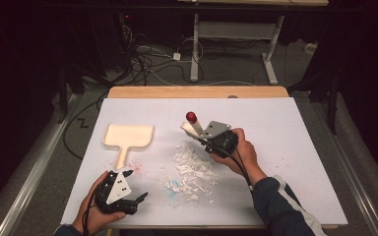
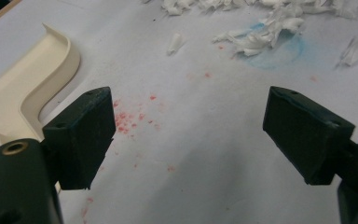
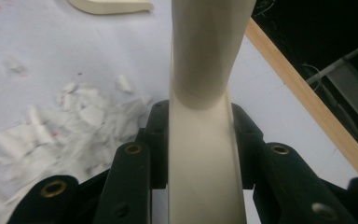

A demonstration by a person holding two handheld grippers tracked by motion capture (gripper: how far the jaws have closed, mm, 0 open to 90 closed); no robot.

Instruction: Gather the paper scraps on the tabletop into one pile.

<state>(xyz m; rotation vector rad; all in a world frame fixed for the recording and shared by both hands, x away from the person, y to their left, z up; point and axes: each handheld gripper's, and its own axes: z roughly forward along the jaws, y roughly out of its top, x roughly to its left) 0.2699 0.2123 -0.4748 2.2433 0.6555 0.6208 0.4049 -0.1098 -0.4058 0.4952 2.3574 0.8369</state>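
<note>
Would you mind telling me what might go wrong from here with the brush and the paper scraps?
The right gripper holds the brush by its narrow handle alone, so it may twist or slip while sweeping. The dustpan lies loose, apart from the open left gripper, so scraps could push it away.

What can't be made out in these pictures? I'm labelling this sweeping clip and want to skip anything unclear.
- Brush: in the right gripper view its far end runs off the top edge; the right gripper is clamped on its handle.
- Brush head in the high view: too small to read beyond a red tip.
- Dustpan: cut by the left edge in the left gripper view, partly behind the left gripper.
- Paper scraps: too small to count.
</note>
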